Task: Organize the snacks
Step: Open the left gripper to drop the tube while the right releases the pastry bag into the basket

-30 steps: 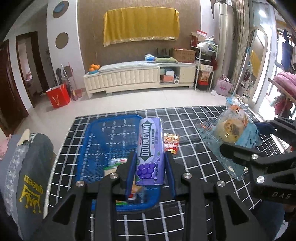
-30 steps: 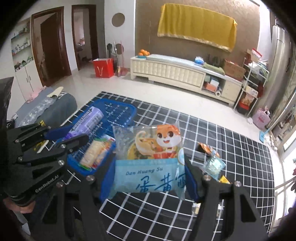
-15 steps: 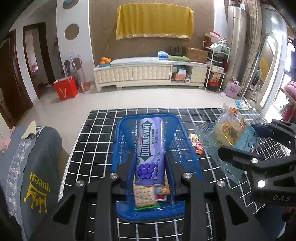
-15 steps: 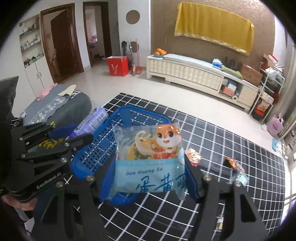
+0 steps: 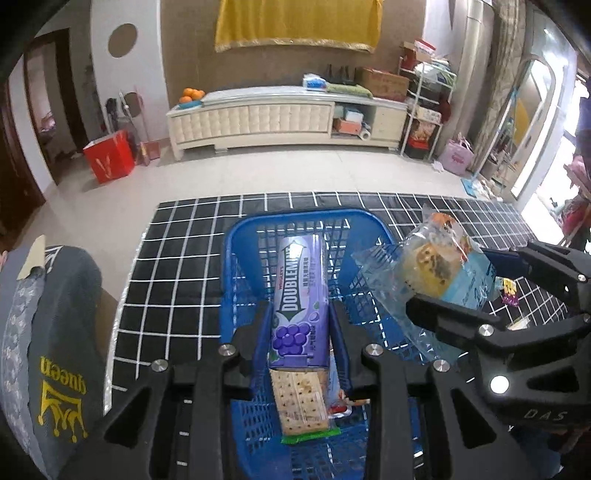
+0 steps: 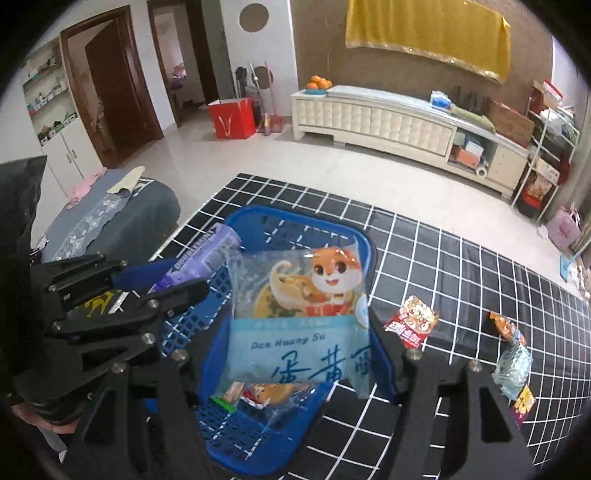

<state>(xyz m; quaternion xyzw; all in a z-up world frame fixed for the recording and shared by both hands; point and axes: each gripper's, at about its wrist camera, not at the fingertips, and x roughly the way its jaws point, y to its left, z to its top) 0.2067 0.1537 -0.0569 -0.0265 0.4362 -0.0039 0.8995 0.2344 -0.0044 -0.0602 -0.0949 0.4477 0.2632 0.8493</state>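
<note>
Depositing step: left hand-held gripper (image 5: 300, 328) clamping gum pack (image 5: 300, 301), right hand-held gripper (image 6: 299, 350) clamping pastry bag (image 6: 299, 325), both hovering over blue basket (image 6: 364, 240); next, lowering and releasing.

This is a home, a lived-in living room. Straight ahead of the left gripper, a long cream TV cabinet (image 5: 284, 118) runs along the far wall, with a bowl of oranges (image 5: 191, 94) on its left end and a yellow cloth (image 5: 295, 22) hanging above it. Ahead and to the right, a wire rack (image 5: 424, 110) is crowded with boxes and bags. Ahead and to the left, a red paper bag (image 5: 109, 157) sits on the pale tiled floor (image 5: 295, 171) near a dark wooden doorway (image 6: 110, 85). Close below, a black grid-patterned mat (image 5: 184, 258) covers the surface, and a grey "queen" garment (image 5: 55, 350) lies to the near left.
</note>
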